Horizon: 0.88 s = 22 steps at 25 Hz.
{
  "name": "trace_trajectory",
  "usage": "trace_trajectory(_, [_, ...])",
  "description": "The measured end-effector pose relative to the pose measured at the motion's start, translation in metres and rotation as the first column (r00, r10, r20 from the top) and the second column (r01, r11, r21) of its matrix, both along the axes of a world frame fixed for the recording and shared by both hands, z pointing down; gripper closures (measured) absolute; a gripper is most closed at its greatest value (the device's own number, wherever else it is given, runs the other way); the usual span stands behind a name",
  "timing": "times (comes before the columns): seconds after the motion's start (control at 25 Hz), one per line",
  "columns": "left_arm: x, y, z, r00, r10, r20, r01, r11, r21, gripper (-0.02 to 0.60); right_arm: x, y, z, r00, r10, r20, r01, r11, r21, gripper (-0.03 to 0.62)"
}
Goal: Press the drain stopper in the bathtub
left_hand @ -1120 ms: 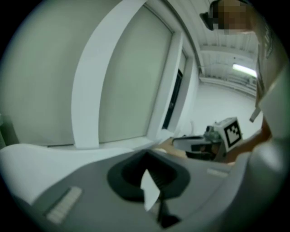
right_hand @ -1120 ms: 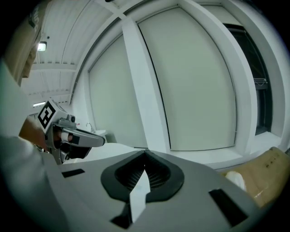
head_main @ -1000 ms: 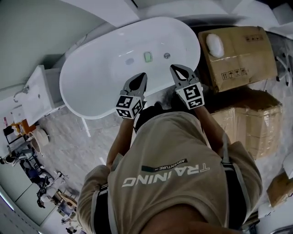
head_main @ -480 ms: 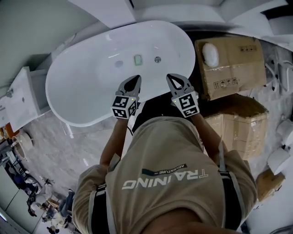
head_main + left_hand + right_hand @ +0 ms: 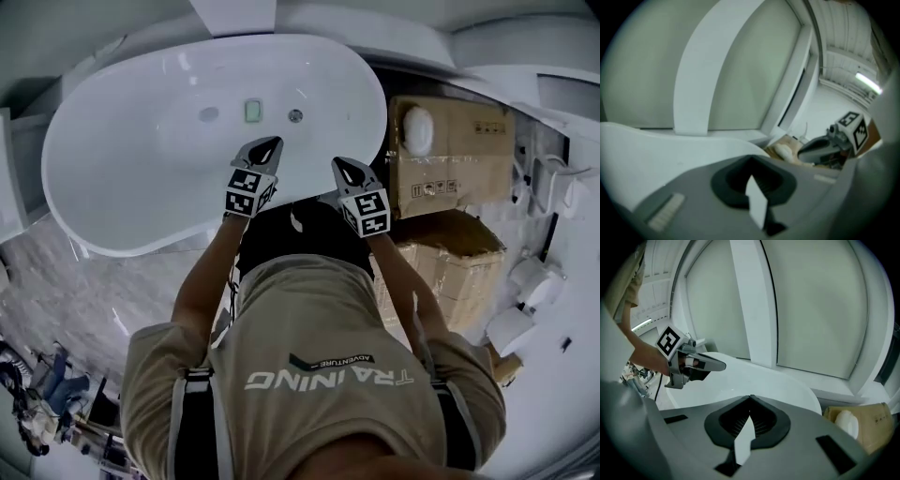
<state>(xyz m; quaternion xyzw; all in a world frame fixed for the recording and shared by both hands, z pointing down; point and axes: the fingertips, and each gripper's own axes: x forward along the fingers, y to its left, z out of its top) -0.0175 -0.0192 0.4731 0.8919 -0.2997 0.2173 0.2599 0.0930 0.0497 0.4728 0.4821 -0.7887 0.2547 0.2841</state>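
**Both claws shut above the near rim, stopper not yet reached**

Since a second before, the head view had swung. The bathtub [image 5: 141,159] had slid toward 10 o'clock in the frame, and the cardboard boxes [image 5: 441,155] had come in closer at 3 o'clock. Both grippers had stayed over the tub's near rim, pointing toward 12 o'clock.

The left gripper [image 5: 270,144] had its jaws drawn together at the tips with nothing between them. The right gripper [image 5: 339,167] was the same, pinched closed and empty. Each showed only a thin sliver of light behind its tips.

The drain stopper [image 5: 295,115] lay on the tub floor at about 12 o'clock from the grippers and apart from both. It looked like a small round metallic disc, darker than the glossy white around it. Whether it sat raised or already down could not be told. Just beside it at 9 o'clock was a greenish rectangular piece [image 5: 252,111].

Several things could go wrong from there:
- The disc was small and probably smooth, so a narrow closed tip landing off-centre might skid onto the slick enamel, or tilt the stopper instead of latching it.
- Aiming from above over the rim could bring the tip down on the greenish piece instead.
- Reaching down into the basin might knock a gripper body against the rim.
- A push that was too light would probably leave the stopper unchanged.
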Motion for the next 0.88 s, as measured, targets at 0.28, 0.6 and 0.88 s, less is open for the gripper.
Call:
trace_trajectory(0.28, [0.011, -0.036, 0.052, 0.993, -0.102, 0.05, 0.102, 0.995, 0.004, 0.58, 0.027, -0.055, 0.091, 1.0, -0.011, -0.024, 0.01, 0.999, -0.053, 0.585])
trace_trajectory(0.6, [0.023, -0.047, 0.137, 0.975, -0.182, 0.128, 0.196, 0.974, -0.109, 0.58, 0.03, -0.087, 0.189, 0.986, -0.169, 0.018, 0.169, 0.974, -0.15, 0.585])
trace_trajectory(0.88, [0.018, -0.051, 0.218, 0.956, -0.241, 0.169, 0.276, 0.934, -0.228, 0.58, 0.023, -0.104, 0.278, 0.956, -0.291, 0.03, 0.291, 0.932, -0.215, 0.585])
